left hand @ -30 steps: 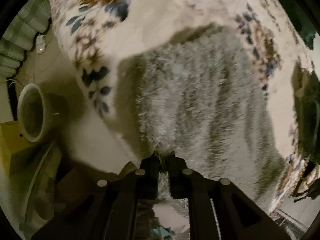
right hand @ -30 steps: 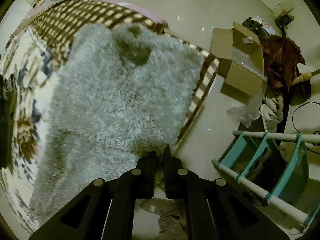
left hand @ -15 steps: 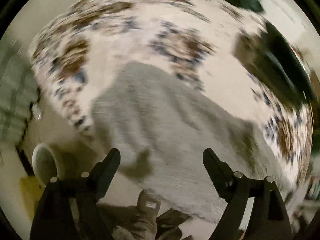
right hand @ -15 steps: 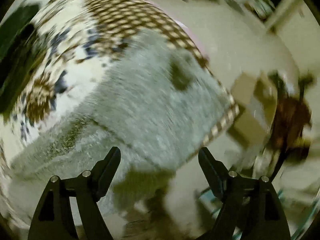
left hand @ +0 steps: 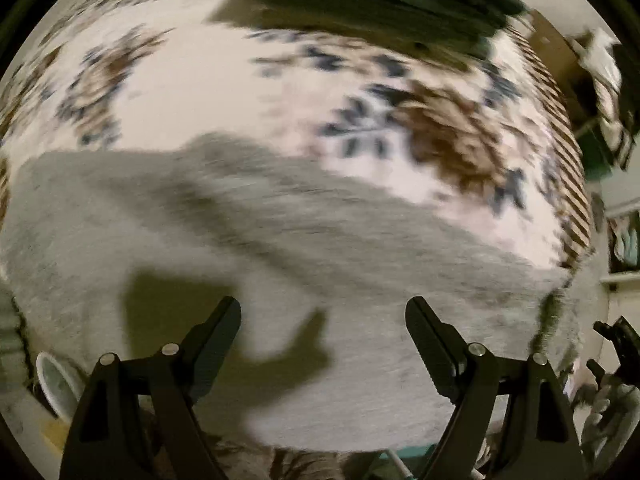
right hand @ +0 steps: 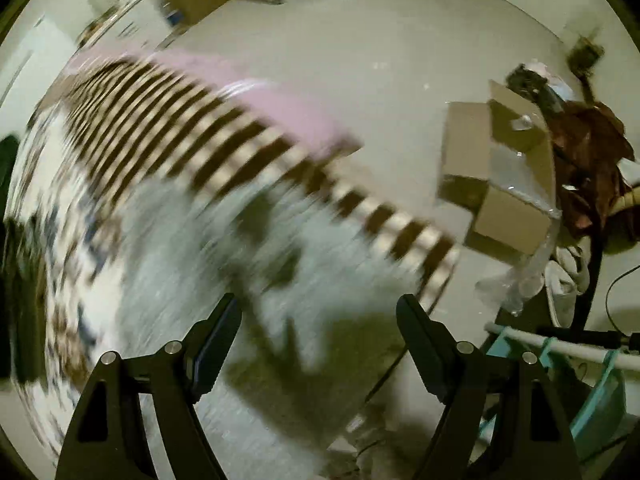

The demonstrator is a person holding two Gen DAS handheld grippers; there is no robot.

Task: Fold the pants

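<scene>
Grey fleece pants (left hand: pixel 280 248) lie flat on the floral blanket (left hand: pixel 224 92), reaching its near edge, and both your left gripper (left hand: pixel 323 340) and right gripper (right hand: pixel 319 336) hang over them with jaws spread wide and nothing between them. Both views are smeared, so if you clamp now you risk catching blanket along with fleece. Pinch only one layer and the fold goes crooked.

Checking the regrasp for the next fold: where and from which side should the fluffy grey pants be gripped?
Probably the near edge of the fluffy grey pants, pinched from above. They lie flat on the floral blanket, and that edge hangs over the bed's side, so one jaw can slip beneath it.
</scene>
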